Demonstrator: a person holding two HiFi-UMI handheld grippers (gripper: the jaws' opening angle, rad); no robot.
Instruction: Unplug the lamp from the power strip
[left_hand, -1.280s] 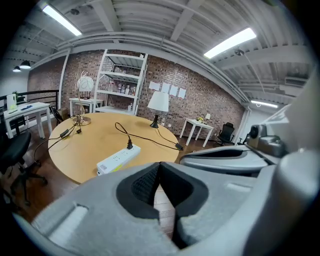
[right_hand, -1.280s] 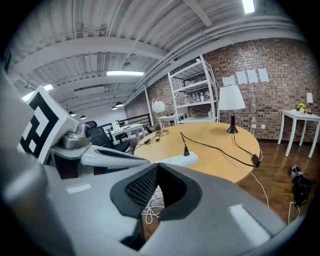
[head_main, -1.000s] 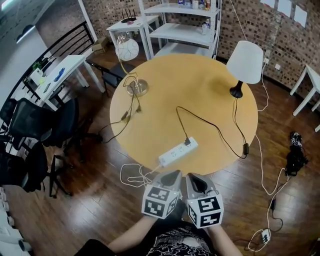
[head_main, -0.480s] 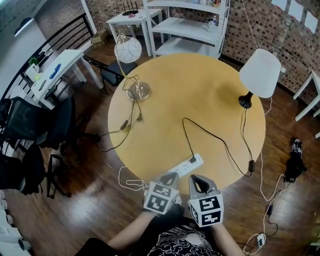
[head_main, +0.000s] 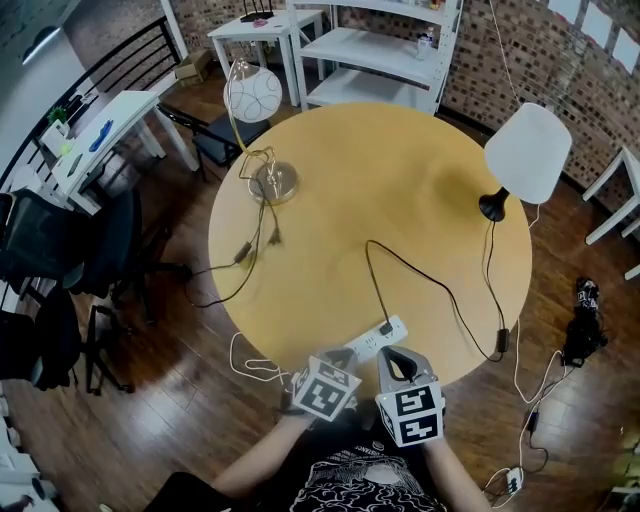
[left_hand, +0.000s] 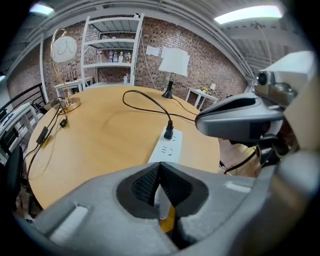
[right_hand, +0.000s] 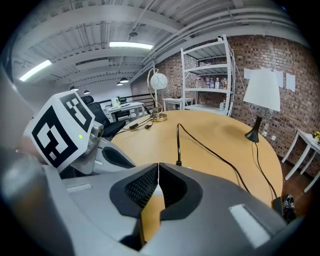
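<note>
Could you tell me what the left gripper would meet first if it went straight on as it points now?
Probably the white power strip, lying on the table just beyond the shut left gripper, though depth is unclear.

- My head camera looks steeply down from above the near edge of the round yellow wooden table (head_main: 400, 190) and takes in its whole top.
- The camera on my left gripper (head_main: 343, 354) sits low at that near edge. It faces across the top, close over the white oblong power strip (left_hand: 167, 146).
- The camera on my right gripper (head_main: 398, 357) looks the same way from just beside it.
- All three views share the tabletop and the white-shaded lamp on a black base (right_hand: 261, 90).
</note>
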